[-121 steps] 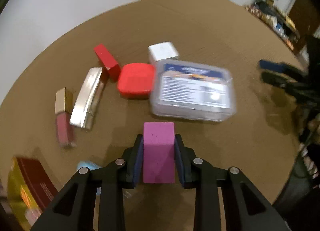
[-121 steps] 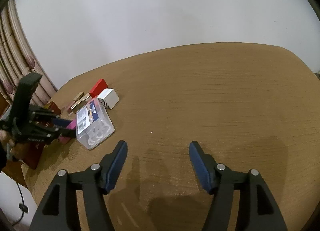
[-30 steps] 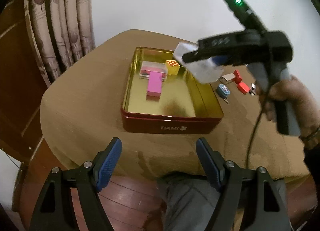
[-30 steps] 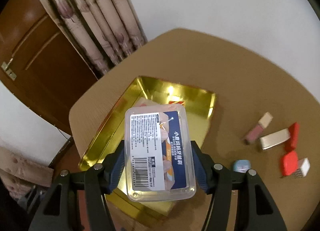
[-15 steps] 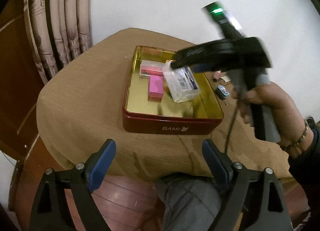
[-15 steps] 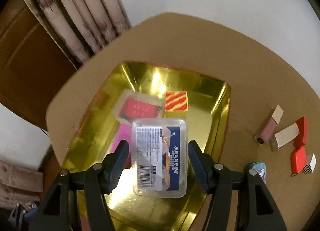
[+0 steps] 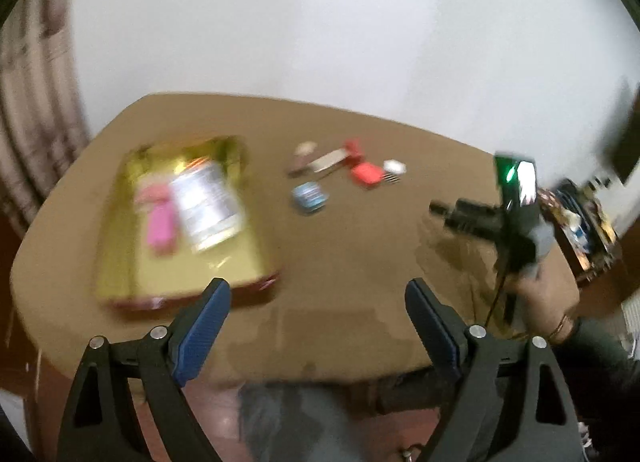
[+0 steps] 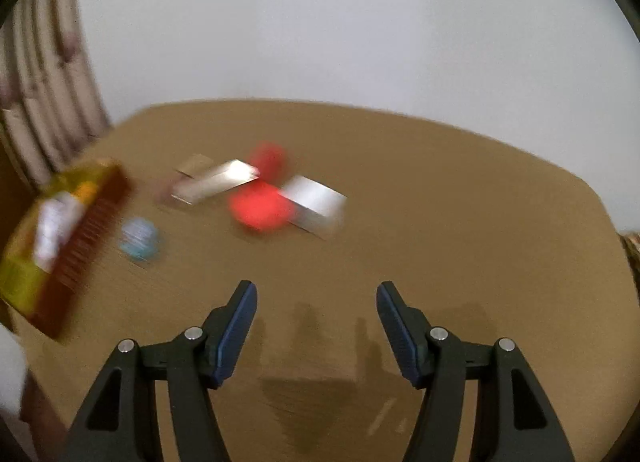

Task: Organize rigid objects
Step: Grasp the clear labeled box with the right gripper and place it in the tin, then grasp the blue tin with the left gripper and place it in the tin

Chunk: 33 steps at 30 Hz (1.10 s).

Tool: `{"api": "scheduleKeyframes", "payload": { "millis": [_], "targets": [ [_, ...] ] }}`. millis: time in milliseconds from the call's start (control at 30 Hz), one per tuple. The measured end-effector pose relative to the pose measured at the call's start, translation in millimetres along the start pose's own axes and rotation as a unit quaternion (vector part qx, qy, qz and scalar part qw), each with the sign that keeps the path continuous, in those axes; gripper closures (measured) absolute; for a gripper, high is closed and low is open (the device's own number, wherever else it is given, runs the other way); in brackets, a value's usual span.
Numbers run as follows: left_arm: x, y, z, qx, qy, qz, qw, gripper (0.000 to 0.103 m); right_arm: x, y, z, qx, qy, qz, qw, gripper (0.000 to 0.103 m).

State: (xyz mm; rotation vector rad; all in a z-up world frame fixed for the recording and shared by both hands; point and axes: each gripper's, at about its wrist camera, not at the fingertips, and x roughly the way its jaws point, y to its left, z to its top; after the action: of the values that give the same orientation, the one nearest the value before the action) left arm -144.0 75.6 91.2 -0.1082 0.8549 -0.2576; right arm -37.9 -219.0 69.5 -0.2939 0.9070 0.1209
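At the left of the left wrist view, the gold tin [image 7: 120,222] holds the clear labelled box [image 7: 208,206] beside a pink block [image 7: 160,226], with the left gripper [image 7: 316,326] spread wide and empty at the table's near edge. At right, the right gripper [image 8: 316,322], held in a hand [image 7: 540,290] above the table [image 8: 440,222], is parted and empty, with the red case [image 8: 260,206] and blue item [image 8: 138,240] blurred beyond it.

1. From the left wrist we look down and forward from off the near edge of the table [image 7: 360,222], fairly far back.
2. From the right wrist we sit lower and closer, over the table [image 8: 440,222] itself, facing the wall.
3. Both views share the gold tin [image 7: 120,222] [image 8: 24,278], the blue item [image 7: 309,197] [image 8: 138,240] and the red piece [image 7: 366,173] [image 8: 260,208]; both are motion-blurred.
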Motion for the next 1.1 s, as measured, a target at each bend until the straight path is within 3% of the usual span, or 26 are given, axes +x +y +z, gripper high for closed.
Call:
{"api": "scheduleKeyframes", "payload": {
  "millis": [67,167,233,433,533,600,700,733,767,833,933,1100],
  "targets": [
    [25.1,-22.2,21.8,0.009,0.005,0.006,0.9999,0.010,1.6,-32.2,-16.8,0.002,-0.002,-0.033,0.999,0.039],
    [73.0,-40.7,51.1,0.008,0.028,0.015,0.9995,0.010,2.0,-58.5,-30.8,0.016,-0.010,-0.045,0.999,0.039],
    [100.7,-41.7,64.1,-0.002,0.044,0.051,0.9977,0.010,3.9,-74.5,-37.9,0.036,-0.007,-0.025,0.999,0.039],
    [180.3,-21.6,86.2,-0.038,0.100,0.109,0.9883,0.013,4.1,-87.6,-40.4,0.080,-0.012,0.045,0.996,0.039],
    [198.4,-1.6,85.4,-0.070,0.121,0.116,0.9833,0.018,2.4,-82.7,-43.2,0.084,-0.018,0.065,0.994,0.039],
    [207.2,6.7,83.9,-0.086,0.128,0.120,0.9808,0.018,0.5,-81.9,-44.3,0.083,-0.020,0.078,0.993,0.039],
    [219.0,17.1,82.1,-0.103,0.140,0.129,0.9762,0.032,4.9,-78.6,-44.0,0.084,-0.022,0.088,0.992,0.039],
    [220.0,15.8,82.4,-0.094,0.137,0.140,0.9760,0.048,7.8,-77.3,-43.6,0.085,-0.021,0.089,0.992,0.039],
    [224.6,15.8,81.6,-0.094,0.147,0.124,0.9769,0.075,9.4,-76.4,-43.2,0.087,-0.021,0.090,0.992,0.039],
    [230.9,20.1,77.5,-0.119,0.168,0.095,0.9740,0.076,10.3,-77.7,-44.5,0.088,-0.020,0.092,0.992,0.039],
    [226.0,10.8,74.9,-0.100,0.158,0.096,0.9777,0.076,13.4,-76.6,-43.9,0.090,-0.018,0.091,0.992,0.039],
    [173.5,-20.9,72.3,-0.063,0.110,0.062,0.9900,0.076,11.2,-79.3,-45.2,0.092,-0.013,0.089,0.992,0.039]
  ]
}}
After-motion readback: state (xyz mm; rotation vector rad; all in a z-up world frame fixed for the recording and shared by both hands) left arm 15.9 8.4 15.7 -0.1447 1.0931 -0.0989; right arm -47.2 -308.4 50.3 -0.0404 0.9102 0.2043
